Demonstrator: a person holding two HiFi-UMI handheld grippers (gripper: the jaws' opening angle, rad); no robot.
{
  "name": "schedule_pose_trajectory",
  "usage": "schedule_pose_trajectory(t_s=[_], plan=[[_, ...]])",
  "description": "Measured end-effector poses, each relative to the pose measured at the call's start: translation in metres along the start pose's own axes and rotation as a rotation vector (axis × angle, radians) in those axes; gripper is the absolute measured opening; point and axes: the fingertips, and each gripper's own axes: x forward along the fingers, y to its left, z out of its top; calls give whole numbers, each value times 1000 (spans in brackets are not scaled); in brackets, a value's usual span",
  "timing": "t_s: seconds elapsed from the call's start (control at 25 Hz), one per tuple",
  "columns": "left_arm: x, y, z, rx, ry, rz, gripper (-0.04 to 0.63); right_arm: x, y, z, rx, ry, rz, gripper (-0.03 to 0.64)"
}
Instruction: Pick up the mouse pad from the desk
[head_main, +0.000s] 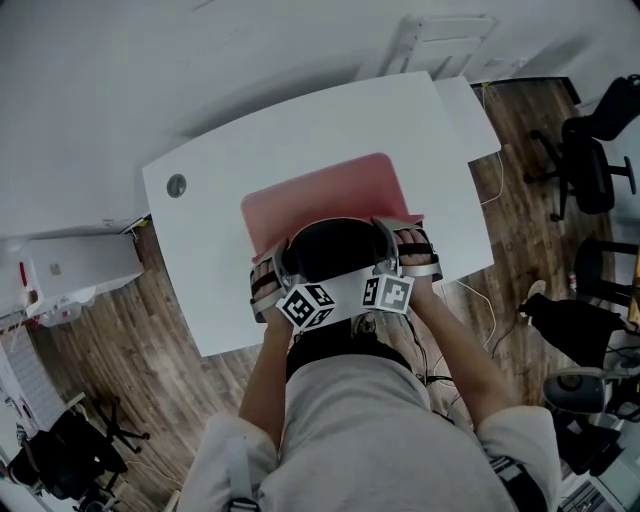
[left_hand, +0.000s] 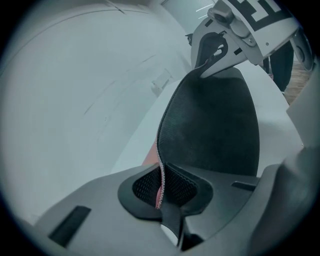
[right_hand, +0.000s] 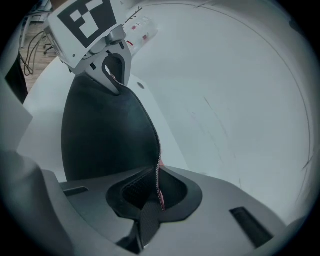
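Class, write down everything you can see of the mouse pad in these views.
The mouse pad is a thin, flexible sheet: pink on top, black and finely textured underneath, with a stitched rim. Its near edge is lifted and curled back, showing the black side, while its far part seems to lie on the white desk. The left gripper and right gripper each pinch that raised edge, one per side.

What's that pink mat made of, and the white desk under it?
The mouse pad looks like pink cloth over black rubbery backing: fine mesh texture underneath, stitched edge, bends freely. The desk is smooth matte white, probably laminate; no grain shows.
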Motion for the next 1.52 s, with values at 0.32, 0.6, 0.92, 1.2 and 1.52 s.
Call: schedule_pose_trajectory(t_s=[0.32, 0.6, 0.92, 1.2, 1.52], plan=[[19, 37, 12, -68, -33, -2, 31, 22, -34, 16, 20, 18, -35, 54], [22, 71, 29, -205, -87, -30, 31, 27, -62, 25, 77, 29, -70, 54], [4, 106, 51, -317, -148, 5, 31, 13, -93, 34, 173, -8, -109, 54], [-29, 130, 59, -456, -202, 40, 31, -18, -122, 51, 337, -83, -107, 54], [-68, 159, 69, -515, -271, 118, 31, -51, -155, 69, 428, -180, -126, 51]])
